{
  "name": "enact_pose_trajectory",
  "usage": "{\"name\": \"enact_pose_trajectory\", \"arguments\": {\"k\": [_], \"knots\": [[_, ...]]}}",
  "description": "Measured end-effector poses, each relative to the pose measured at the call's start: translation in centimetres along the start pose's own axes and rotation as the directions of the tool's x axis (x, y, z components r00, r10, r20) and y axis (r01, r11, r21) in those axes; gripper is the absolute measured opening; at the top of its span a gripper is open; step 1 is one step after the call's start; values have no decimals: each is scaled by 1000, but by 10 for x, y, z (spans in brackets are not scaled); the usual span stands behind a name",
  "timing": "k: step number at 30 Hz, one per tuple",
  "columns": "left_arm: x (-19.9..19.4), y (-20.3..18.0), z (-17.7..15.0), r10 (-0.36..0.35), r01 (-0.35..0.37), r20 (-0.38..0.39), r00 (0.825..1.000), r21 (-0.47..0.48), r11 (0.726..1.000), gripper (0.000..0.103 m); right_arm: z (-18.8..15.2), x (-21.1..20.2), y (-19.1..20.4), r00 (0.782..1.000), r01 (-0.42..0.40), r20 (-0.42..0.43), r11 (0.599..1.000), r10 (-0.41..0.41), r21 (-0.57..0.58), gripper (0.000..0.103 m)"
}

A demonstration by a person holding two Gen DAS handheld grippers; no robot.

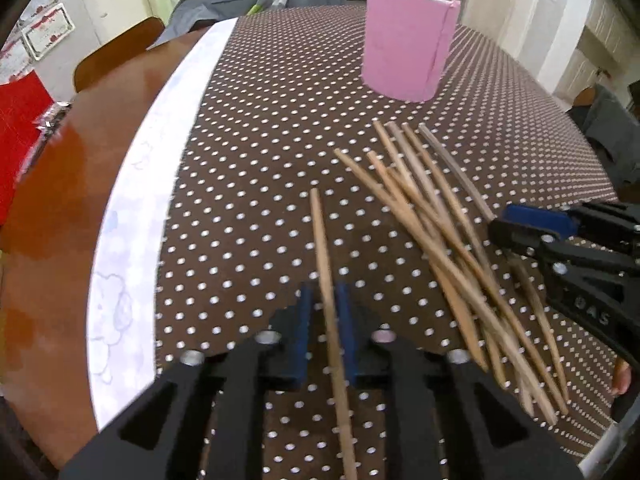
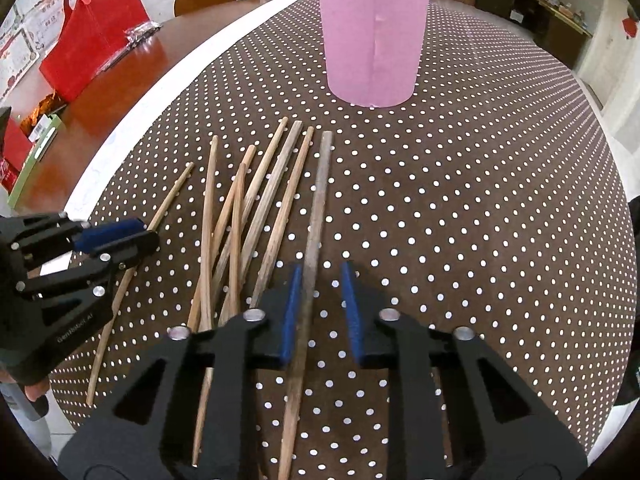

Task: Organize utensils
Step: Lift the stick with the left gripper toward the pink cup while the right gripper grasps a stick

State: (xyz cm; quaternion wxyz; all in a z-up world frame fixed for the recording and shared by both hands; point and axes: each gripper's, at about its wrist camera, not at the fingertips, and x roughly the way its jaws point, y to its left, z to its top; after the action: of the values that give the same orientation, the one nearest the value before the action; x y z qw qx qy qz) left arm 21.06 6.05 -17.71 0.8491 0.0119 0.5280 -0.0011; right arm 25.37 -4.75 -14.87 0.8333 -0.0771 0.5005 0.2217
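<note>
Lying loose, worn wooden chopsticks [image 2: 256, 216], tapered, one greyer [image 2: 316, 220]

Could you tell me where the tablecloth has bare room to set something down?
Free: right of the grey chopstick, below the pink cup; also between the white border and the loose chopsticks. Crowded there, between both grippers.

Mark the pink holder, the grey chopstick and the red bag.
pink holder [image 2: 372, 40], right wrist view, front wall beside the seam.
grey chopstick [image 2: 320, 200], right wrist view, mid shaft.
red bag [image 2: 86, 40], right wrist view, front face.
</note>
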Motion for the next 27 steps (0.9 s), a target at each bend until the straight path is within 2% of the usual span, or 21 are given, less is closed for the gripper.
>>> {"name": "enact_pose_trajectory", "arguments": {"k": [1,5,9,13,16,20,21,24,27], "knots": [[0,1,1,-1,1,5,1000,-13,1000,6,1,1,-1,1000,-2,4,1000,2,7,9],[-1,6,1,-20,22,31,999,-51,998,6,-1,1,-7,999,-27,23,999,27,33,8],[-15,7,2,-38,46,115,993,-72,996,6,-7,-8,-12,997,-51,65,998,48,49,7],[-42,4,4,-51,71,226,973,-80,994,6,-10,-24,-15,990,-79,124,995,72,52,7],[-59,3,8,-75,105,301,951,-84,991,6,-11,-39,-17,981,-103,173,993,93,51,7],[-78,0,15,-102,147,395,913,-85,986,6,-15,-60,-22,964,-131,238,990,115,52,7],[-84,-2,17,-108,158,426,898,-83,984,6,-16,-66,-23,961,-135,252,989,118,53,7],[-94,-7,24,-116,176,495,861,-78,981,6,-16,-83,-26,942,-149,312,987,124,58,7],[-102,-13,35,-131,194,533,836,-64,979,6,-16,-98,-29,916,-159,381,985,124,63,7]]}}
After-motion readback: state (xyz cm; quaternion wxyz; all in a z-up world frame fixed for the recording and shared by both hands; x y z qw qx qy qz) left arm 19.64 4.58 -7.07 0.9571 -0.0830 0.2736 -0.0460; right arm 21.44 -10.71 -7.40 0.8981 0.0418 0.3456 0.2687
